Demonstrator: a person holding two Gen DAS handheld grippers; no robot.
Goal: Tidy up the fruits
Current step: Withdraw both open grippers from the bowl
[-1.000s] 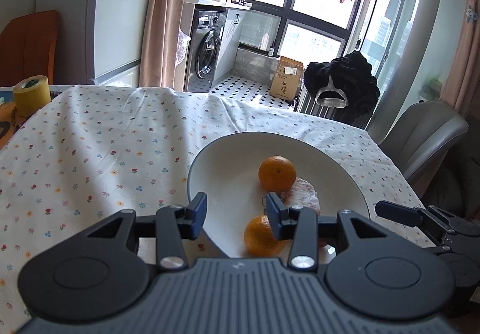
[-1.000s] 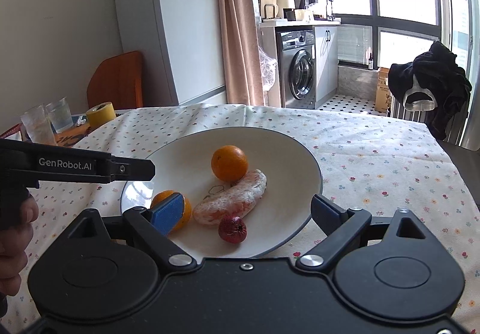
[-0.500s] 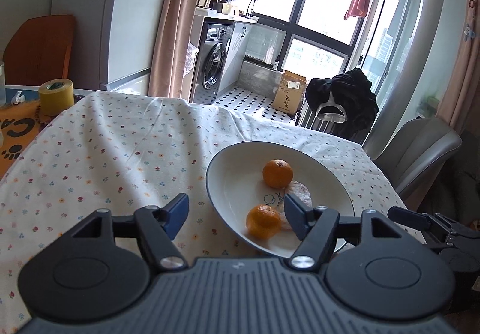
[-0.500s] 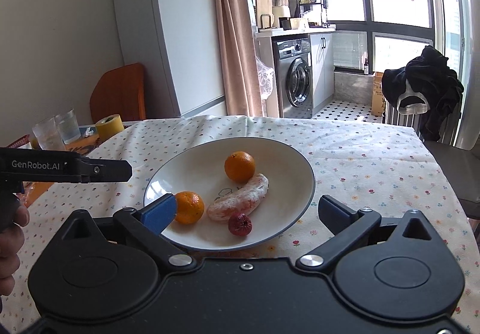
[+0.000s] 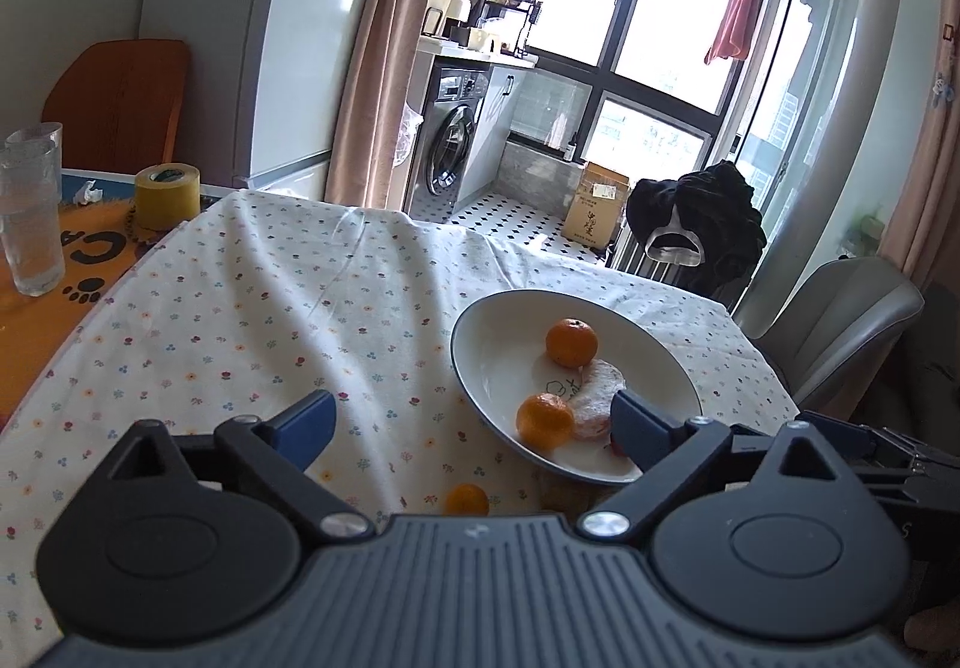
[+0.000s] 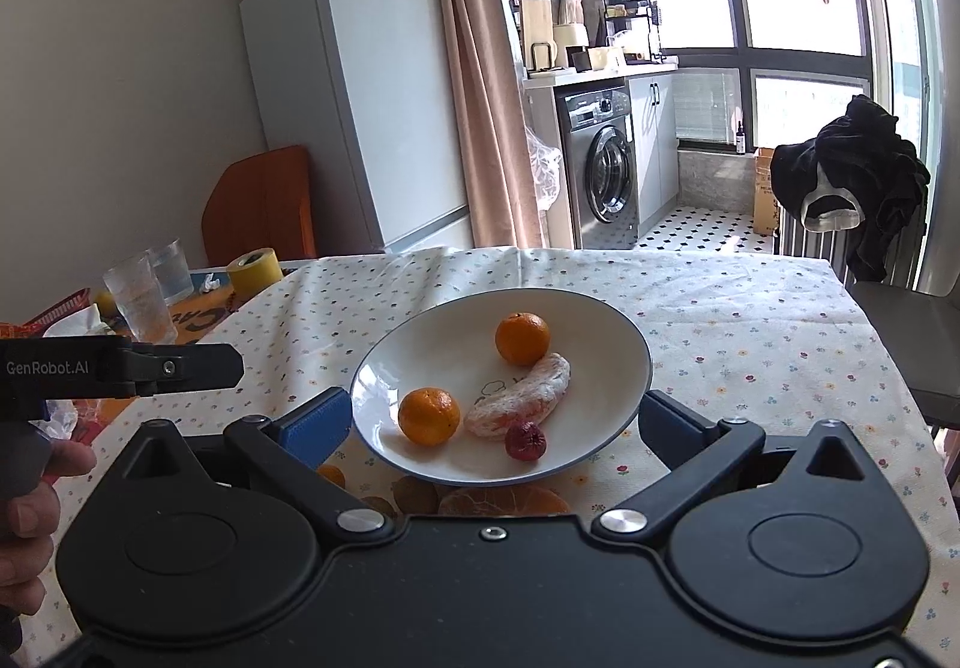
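The left tongs point(image 5: 471, 425) are spread wide and hold nothing, hovering over the table point(image 5: 240, 308) near the plate's point(image 5: 480, 320) left rim. The right tongs point(image 6: 495, 425) are also spread wide and empty, with the plate's near edge between their blue pads point(image 6: 318, 425).

In the right view, the side of the left tool reads "GenRobot.AI" point(image 6: 47, 367). An orange mat point(image 5: 90, 248) at the far left of the table shows the letters "CA" and a paw print. A small drawing on the plate's centre is too small to read.

The white plate holds two oranges, one far point(image 6: 522, 338) and one near-left point(image 6: 429, 416), a long pale wrapped fruit point(image 6: 522, 398) between them, and a small red fruit point(image 6: 525, 441) just beside its near end. Another small orange point(image 5: 467, 500) lies on the cloth just in front of the plate, and a peeled orange point(image 6: 504, 501) sits below the plate's near rim. Two glasses point(image 5: 27, 206) stand on the mat by a yellow tape roll point(image 5: 166, 195).
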